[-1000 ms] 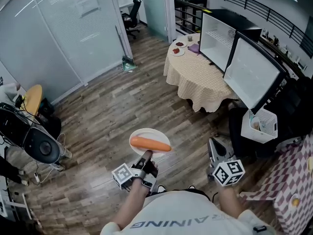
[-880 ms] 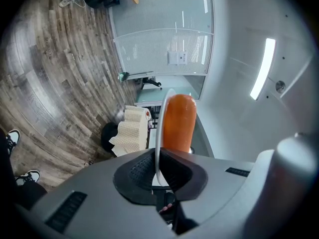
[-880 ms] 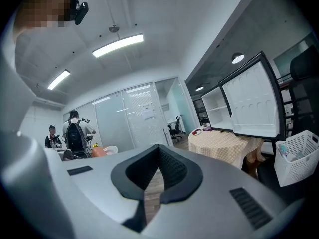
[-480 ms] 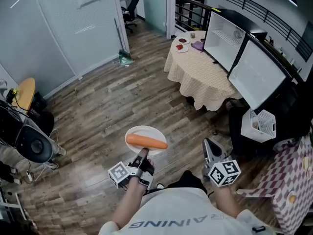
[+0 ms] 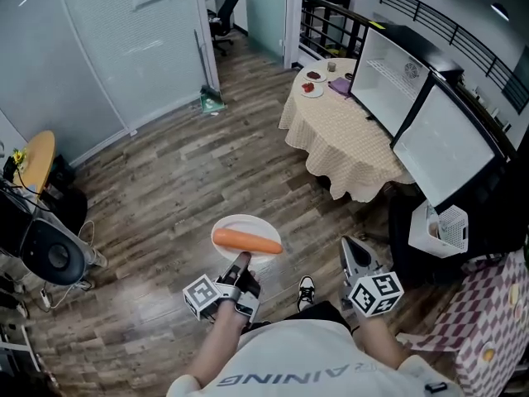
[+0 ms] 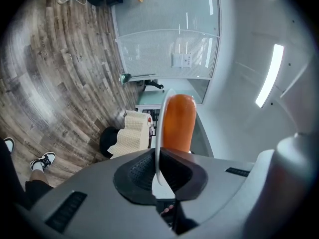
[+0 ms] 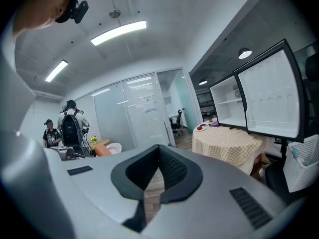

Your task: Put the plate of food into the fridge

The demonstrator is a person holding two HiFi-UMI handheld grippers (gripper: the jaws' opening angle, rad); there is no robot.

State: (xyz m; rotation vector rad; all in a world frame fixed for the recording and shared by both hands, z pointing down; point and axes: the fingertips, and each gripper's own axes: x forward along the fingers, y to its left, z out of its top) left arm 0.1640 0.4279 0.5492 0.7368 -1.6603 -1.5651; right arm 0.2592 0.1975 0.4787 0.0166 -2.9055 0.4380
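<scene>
from the left of the head view: one black speaker (image 5: 50,255) on the wooden floor (image 5: 165,180); one small yellow round table (image 5: 37,160) above it; two grippers in all, one per hand; one white plate (image 5: 240,222) with one orange sausage (image 5: 247,241) on it; further right, one round table with a checked cloth (image 5: 339,139), bearing two small dishes (image 5: 312,77); one fridge (image 5: 384,60) with its door (image 5: 442,143) swung open; one white basket (image 5: 446,226) below the door.

left gripper (image 5: 241,263): jaws nearly together, clamped on the near rim of the plate; in the left gripper view, rim edge-on between the pads, sausage to its right; holds the plate level in the air above the floor, well apart from table and fridge; sausage laid across the plate, long axis left to right in the head view, right end tipped slightly toward the person, crosswise to the gripper's line.

right gripper (image 5: 351,251): jaws closed together with nothing between them, only floor seen past the pads; carried to the right of the plate, pointing ahead.

against a second ago: same grip on the plate, sausage in the same place on it; checked table and fridge slightly further right in the frame; one shoe (image 5: 306,288) now further forward between the two grippers.
</scene>
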